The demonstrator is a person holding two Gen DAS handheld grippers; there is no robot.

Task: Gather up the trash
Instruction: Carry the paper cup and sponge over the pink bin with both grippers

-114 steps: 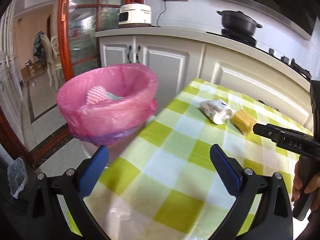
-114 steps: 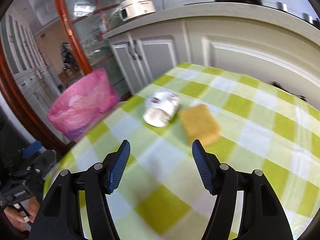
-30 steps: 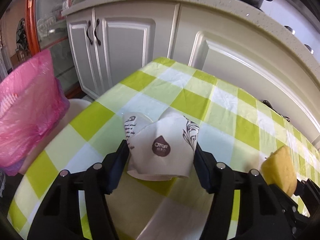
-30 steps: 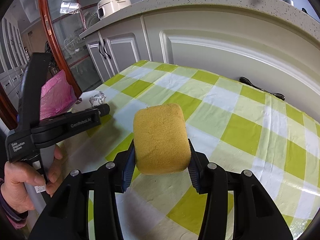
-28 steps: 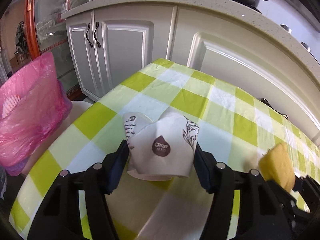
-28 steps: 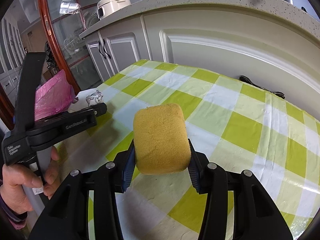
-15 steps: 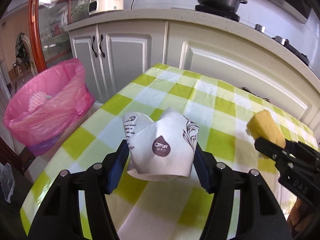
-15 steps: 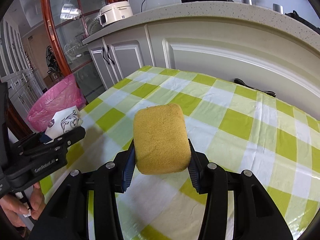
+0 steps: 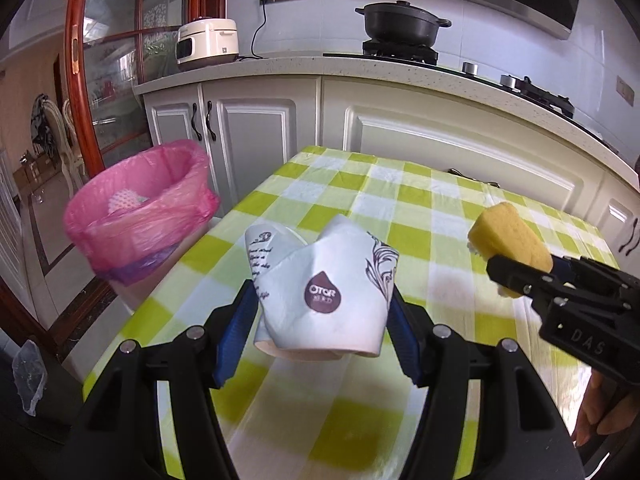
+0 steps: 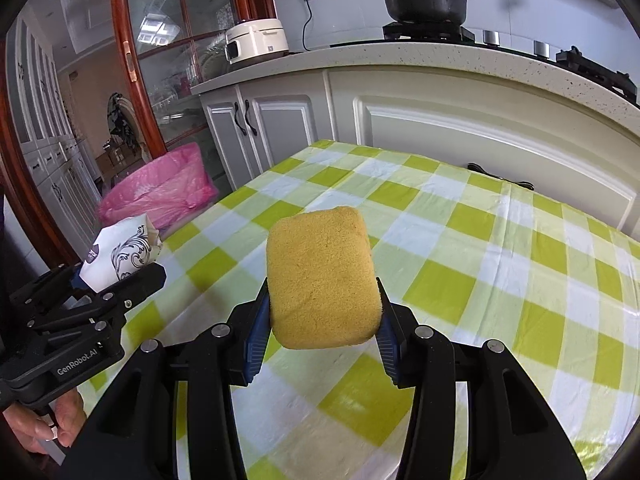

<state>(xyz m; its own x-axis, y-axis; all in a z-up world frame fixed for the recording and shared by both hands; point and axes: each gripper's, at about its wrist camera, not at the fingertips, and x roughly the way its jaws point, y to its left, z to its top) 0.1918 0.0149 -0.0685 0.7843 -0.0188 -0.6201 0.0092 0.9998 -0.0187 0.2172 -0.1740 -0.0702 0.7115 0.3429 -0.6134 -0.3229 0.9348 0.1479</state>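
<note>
Left gripper: clamps crumpled paper cup, above checked tablecloth | Right gripper: pinches yellow sponge, above the cloth | Pink-lined bin: beside table's left edge, apart from both.

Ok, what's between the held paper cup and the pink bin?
Only bare checked tablecloth up to the table edge between paper cup and pink bin, in the left wrist view.

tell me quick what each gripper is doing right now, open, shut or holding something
Left gripper: shut on the crushed paper cup, held above the table.
Right gripper: shut on the yellow sponge, also off the table.
</note>
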